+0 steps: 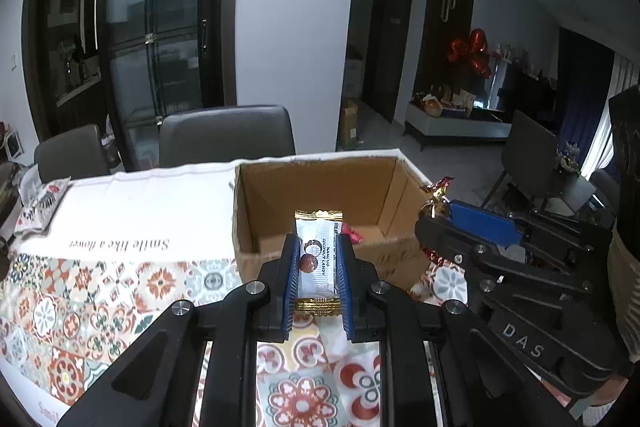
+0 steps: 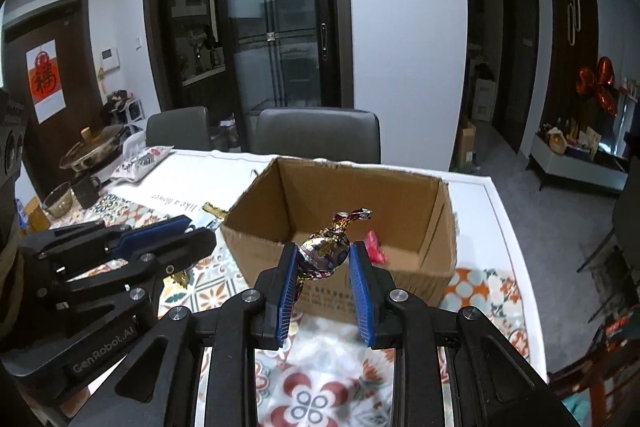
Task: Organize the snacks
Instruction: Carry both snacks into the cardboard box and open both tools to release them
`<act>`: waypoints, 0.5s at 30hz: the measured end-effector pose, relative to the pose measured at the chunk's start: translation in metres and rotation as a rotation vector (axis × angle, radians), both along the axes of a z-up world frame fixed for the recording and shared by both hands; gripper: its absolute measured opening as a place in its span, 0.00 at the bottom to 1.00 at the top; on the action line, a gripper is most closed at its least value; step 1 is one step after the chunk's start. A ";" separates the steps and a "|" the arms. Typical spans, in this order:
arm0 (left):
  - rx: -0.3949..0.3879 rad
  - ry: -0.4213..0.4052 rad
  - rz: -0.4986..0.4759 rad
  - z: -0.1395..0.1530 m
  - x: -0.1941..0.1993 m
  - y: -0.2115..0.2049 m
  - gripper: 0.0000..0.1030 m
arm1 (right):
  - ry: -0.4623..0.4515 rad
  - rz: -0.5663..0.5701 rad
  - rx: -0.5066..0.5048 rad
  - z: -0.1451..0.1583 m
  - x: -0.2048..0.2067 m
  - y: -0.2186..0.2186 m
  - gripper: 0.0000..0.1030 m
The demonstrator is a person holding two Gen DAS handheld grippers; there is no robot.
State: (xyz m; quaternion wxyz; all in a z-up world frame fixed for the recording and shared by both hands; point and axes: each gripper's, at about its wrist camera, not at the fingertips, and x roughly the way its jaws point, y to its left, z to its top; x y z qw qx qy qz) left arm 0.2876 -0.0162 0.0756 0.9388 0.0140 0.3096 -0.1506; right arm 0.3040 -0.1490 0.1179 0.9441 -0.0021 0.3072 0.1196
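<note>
While left gripper (image 1: 317,267) clamps coconut candy (image 1: 318,255), right gripper (image 2: 325,265) pinches foil sweet (image 2: 324,253).

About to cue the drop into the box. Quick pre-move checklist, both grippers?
1. Left gripper shut on coconut candy: ok.
2. Right gripper gripping foil candy: cannot tell; right pad looks apart from it.
3. Box open on top: ok.
4. Room in box, only a pink candy seen inside: ok.
5. Either candy past the near box wall: cannot tell.
6. Grippers apart from each other: ok.
</note>
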 end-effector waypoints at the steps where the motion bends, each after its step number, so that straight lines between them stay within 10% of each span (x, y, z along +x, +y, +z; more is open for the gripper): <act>1: 0.004 -0.005 0.000 0.003 0.004 -0.001 0.18 | 0.000 -0.001 -0.002 0.002 0.003 -0.001 0.27; 15: 0.056 0.026 0.003 0.010 0.056 -0.019 0.18 | 0.024 -0.027 -0.031 0.012 0.050 -0.015 0.27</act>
